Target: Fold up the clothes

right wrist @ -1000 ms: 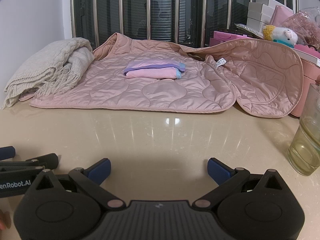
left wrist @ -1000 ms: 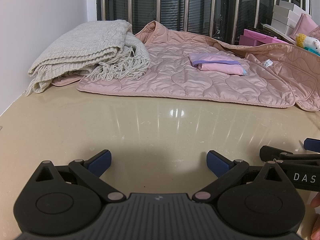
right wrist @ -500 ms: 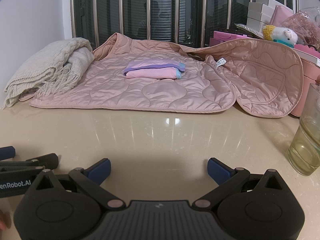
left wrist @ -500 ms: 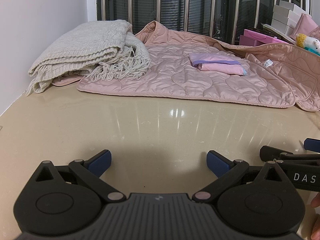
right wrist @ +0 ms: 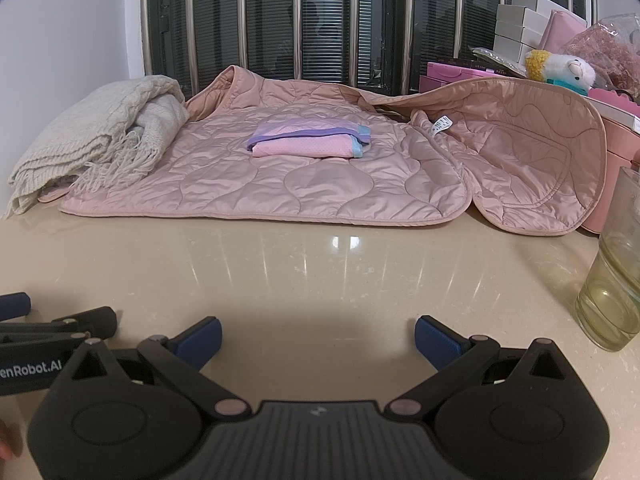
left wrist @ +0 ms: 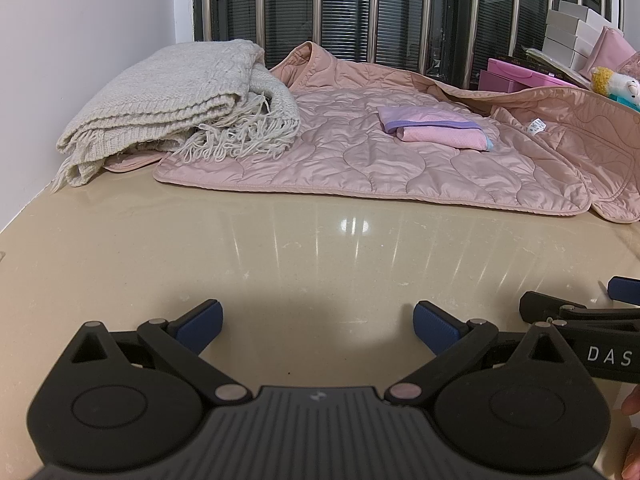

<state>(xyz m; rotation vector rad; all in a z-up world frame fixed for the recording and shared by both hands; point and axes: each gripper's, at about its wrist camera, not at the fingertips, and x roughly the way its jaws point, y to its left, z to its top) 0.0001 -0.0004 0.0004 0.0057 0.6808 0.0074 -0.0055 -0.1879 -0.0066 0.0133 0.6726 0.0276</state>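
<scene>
A pink quilted jacket (left wrist: 360, 160) lies spread open across the back of the beige table (left wrist: 280, 264); it also shows in the right wrist view (right wrist: 304, 184). A small folded pink and purple garment (left wrist: 434, 132) rests on it, seen too in the right wrist view (right wrist: 310, 142). My left gripper (left wrist: 316, 326) is open and empty, low over the bare table well short of the jacket. My right gripper (right wrist: 318, 336) is open and empty beside it, to its right. Each gripper shows at the edge of the other's view.
A folded cream knitted blanket (left wrist: 172, 96) lies at the back left against the wall, also in the right wrist view (right wrist: 92, 136). A glass of yellowish liquid (right wrist: 614, 276) stands at the right. Pink boxes (right wrist: 616, 120), white boxes and a plush toy (right wrist: 560, 70) crowd the back right.
</scene>
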